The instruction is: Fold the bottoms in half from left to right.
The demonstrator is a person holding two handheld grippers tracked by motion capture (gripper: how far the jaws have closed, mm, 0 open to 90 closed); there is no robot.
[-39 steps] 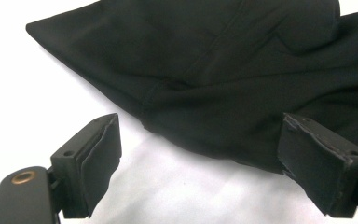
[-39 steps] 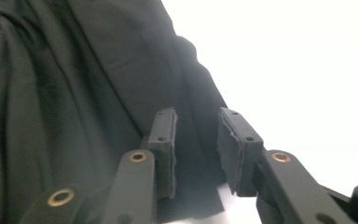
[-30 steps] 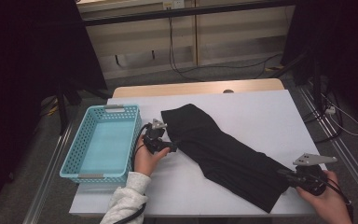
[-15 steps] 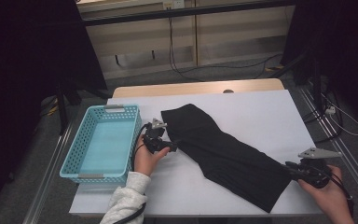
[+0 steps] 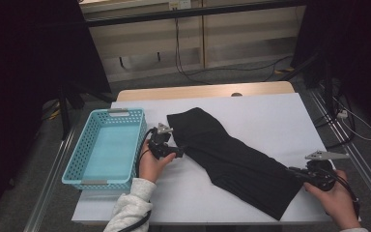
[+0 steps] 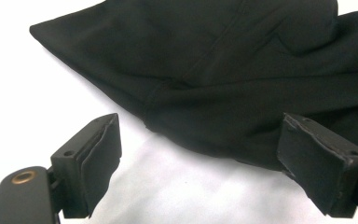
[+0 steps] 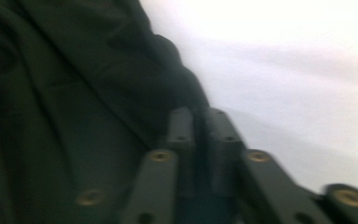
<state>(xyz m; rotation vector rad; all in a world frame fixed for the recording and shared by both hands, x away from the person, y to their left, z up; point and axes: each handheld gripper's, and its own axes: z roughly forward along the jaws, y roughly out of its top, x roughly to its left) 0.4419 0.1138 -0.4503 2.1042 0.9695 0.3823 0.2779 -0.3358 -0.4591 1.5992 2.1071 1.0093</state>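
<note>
Where the black garment [image 5: 232, 157] lies slantwise across the white counter [image 5: 270, 116], you have 1 end near the blue basket [image 5: 107, 147] and the other running down toward the counter's near right corner. Your left tongs [image 5: 179, 151] sit at the garment's left edge, just beside the basket; in the left gripper view the left tongs [image 6: 214, 154] stand wide apart, with the cloth's hemmed edge [image 6: 149, 105] lying between and just beyond the 2 pads, and whether either pad touches the cloth is hard to say. Your right tongs [image 5: 297, 172] meet the garment's lower right edge. In the right gripper view the picture is blurred, but the right tongs [image 7: 199, 122] are pressed close together with dark cloth [image 7: 74, 93] bunched up against them on the left; they appear to pinch the garment's edge, though the blur hides the exact hold. The basket's inside looks bare, its far wall partly in shadow. Your right hand [image 5: 338, 198] is cut off by the bottom edge of the high view.
</note>
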